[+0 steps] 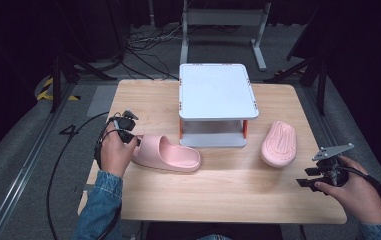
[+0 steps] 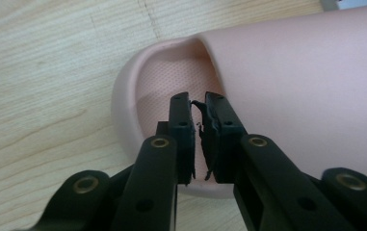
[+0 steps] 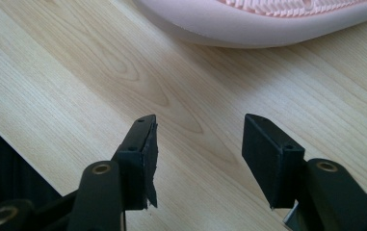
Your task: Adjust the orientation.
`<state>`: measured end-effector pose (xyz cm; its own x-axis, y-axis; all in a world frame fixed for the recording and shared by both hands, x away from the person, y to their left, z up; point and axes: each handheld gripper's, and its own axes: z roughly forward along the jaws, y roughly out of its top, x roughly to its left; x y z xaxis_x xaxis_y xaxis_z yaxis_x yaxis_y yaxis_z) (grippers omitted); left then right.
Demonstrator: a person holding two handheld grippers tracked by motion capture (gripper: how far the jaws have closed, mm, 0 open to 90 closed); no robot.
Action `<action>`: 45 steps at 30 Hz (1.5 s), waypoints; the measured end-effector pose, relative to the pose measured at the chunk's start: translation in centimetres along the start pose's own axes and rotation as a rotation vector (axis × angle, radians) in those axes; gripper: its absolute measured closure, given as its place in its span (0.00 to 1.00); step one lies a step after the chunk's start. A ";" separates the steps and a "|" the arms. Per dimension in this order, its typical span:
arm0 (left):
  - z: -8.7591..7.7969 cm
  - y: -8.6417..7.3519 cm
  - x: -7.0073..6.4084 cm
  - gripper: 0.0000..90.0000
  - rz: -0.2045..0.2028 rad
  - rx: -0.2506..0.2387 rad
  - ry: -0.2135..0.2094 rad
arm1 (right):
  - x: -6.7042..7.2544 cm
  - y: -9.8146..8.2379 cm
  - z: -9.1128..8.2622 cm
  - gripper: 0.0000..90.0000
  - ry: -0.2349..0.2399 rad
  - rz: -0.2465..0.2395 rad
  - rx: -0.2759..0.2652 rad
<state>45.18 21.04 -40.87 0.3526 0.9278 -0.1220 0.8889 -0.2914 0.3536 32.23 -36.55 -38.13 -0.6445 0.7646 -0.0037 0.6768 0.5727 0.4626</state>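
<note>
A: What is the left gripper point(image 2: 198, 139) on?

B: The heel of a pink slipper point(image 1: 167, 153), a smooth, matte foam slide with a rounded strap and a finely dotted footbed. It lies upright on the pale wooden table point(image 1: 218, 190), at the left front, toe toward the middle. In the left gripper view the two black jaws are drawn nearly together right at the heel rim, with a shred of torn black padding in the slim gap. Whether the rim is actually pinched I cannot tell; the pads look pressed together just over it.

A: And the other one?

B: The second slipper point(image 1: 279, 143) lies sole up to the right, its ribbed, grooved tread showing, the edge thick and soft. The right gripper point(image 3: 198, 159) hovers near it over bare wood grain, jaws spread apart with nothing between them. A grey three-cornered plate sits on top of it in the high view.

A: Anything between the two?

B: A small white rack point(image 1: 216, 90) with a flat rectangular top, orange corner posts and a lower shelf stands at the table's back middle, just beyond both slippers. The upright slipper's toe lies close to its front left post.
</note>
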 end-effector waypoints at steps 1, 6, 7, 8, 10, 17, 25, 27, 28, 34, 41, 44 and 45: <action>0.0 0.0 0.0 0.94 0.000 0.000 0.000 | 0.0 0.0 0.0 0.53 0.000 0.000 0.000; 0.5 0.1 -0.3 0.96 0.022 0.008 -0.034 | 0.0 -0.2 -0.1 0.53 -0.004 0.003 -0.004; 0.6 0.1 -0.6 0.95 0.025 0.007 -0.053 | -0.1 -0.3 -0.1 0.53 -0.005 0.005 -0.004; 0.6 0.1 -0.9 0.94 0.037 0.007 -0.065 | -0.1 -0.3 -0.1 0.53 -0.006 0.005 -0.003; 0.8 0.3 -1.7 0.93 0.056 0.008 -0.072 | 0.0 -0.2 -0.1 0.53 -0.005 0.003 -0.003; 1.6 1.1 -5.3 0.91 0.136 0.007 -0.103 | 0.0 -0.2 -0.1 0.53 -0.002 0.001 -0.003; 2.6 1.7 -9.9 0.88 0.234 0.028 -0.133 | -0.1 -0.3 -0.1 0.52 -0.001 0.003 -0.006; 2.7 1.7 -10.6 0.85 0.242 0.027 -0.133 | -0.1 -0.3 -0.2 0.52 -0.002 0.005 -0.009; 2.6 1.6 -10.8 0.82 0.242 0.023 -0.129 | -0.2 -0.3 -0.2 0.52 -0.003 0.004 -0.010; 0.5 0.9 -12.5 0.43 0.230 -0.033 -0.075 | -0.2 -0.4 -0.4 0.52 -0.005 0.008 -0.015; -1.8 0.8 -17.1 0.33 0.310 -0.101 -0.098 | 0.0 -0.2 -0.3 0.52 -0.002 0.002 -0.015; -1.3 1.1 -18.8 0.31 0.334 -0.092 -0.105 | 0.0 -0.2 -0.2 0.52 -0.001 0.001 -0.013; -1.3 1.1 -18.8 0.31 0.334 -0.092 -0.105 | 0.0 -0.2 -0.2 0.52 -0.001 0.001 -0.013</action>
<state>39.16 3.62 -37.02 0.6516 0.7545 -0.0790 0.6912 -0.5476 0.4715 32.00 -36.68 -37.98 -0.6437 0.7652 -0.0039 0.6726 0.5682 0.4741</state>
